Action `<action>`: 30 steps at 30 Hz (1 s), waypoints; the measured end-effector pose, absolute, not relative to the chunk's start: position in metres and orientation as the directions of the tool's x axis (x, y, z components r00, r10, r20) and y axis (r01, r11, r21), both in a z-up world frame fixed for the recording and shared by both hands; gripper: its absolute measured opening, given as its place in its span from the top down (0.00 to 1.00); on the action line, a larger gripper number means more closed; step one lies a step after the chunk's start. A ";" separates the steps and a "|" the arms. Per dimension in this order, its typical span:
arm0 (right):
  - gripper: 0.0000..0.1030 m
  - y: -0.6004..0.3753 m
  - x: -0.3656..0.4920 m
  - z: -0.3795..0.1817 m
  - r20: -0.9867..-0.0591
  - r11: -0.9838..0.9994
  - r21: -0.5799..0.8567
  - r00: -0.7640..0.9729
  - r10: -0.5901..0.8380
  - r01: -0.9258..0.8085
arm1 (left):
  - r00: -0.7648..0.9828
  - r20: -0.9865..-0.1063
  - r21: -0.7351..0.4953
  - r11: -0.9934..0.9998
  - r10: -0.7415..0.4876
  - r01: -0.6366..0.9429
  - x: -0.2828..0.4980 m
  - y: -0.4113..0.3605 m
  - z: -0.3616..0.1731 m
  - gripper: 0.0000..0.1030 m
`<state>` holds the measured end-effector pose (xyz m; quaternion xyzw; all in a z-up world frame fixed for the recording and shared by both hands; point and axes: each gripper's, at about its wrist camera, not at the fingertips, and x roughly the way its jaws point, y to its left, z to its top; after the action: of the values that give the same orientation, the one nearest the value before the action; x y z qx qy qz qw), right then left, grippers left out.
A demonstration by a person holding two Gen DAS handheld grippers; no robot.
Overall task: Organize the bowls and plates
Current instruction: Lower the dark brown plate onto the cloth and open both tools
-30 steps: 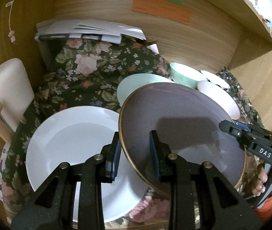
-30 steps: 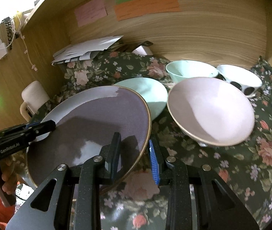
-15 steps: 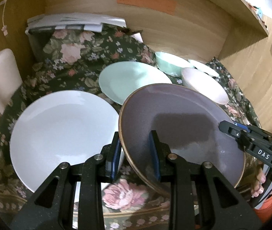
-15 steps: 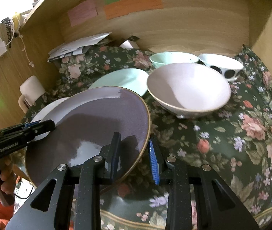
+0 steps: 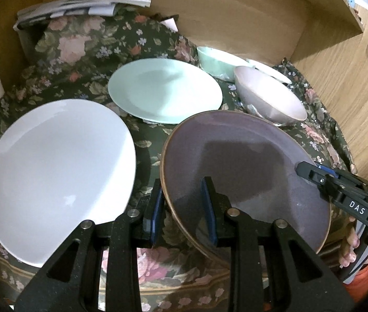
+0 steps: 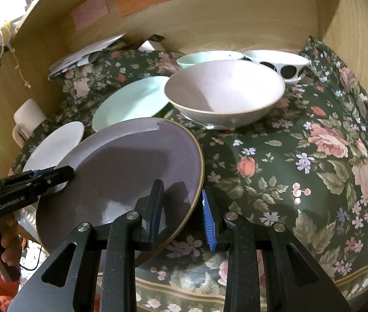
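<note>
Both grippers hold one purple plate (image 5: pixel 246 166) with a gold rim above the floral cloth. My left gripper (image 5: pixel 182 208) is shut on its left rim. My right gripper (image 6: pixel 181 208) is shut on its right rim; the plate also shows in the right wrist view (image 6: pixel 121 176). A white plate (image 5: pixel 56 171) lies at the left, a mint plate (image 5: pixel 165 88) behind it. A pink bowl (image 6: pixel 225 93), a mint bowl (image 6: pixel 209 57) and a black-spotted white bowl (image 6: pixel 277 62) stand at the back right.
A floral cloth (image 6: pixel 300 169) covers the table. Wooden walls (image 6: pixel 209 20) enclose the back and sides. A paper stack (image 5: pixel 80 5) lies at the back left. A cream mug (image 6: pixel 28 119) stands at the left edge.
Both grippers have pulled the purple plate back toward the table's front and off the white plate, which now lies fully uncovered at the left. Both grips are unchanged.
</note>
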<state>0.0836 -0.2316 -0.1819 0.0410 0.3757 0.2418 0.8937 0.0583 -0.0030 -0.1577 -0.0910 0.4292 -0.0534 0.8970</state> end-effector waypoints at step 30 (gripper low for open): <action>0.54 -0.236 0.081 -0.174 -0.659 0.900 0.156 0.636 0.402 -0.407 | 0.638 -0.751 -0.175 0.983 -0.169 0.055 0.060 -0.003 -0.155 0.52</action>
<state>0.0810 -0.2359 -0.1743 -0.0037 0.3632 0.2235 0.9045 0.0600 -0.0031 -0.1548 -0.0677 0.4208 -0.0622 0.9025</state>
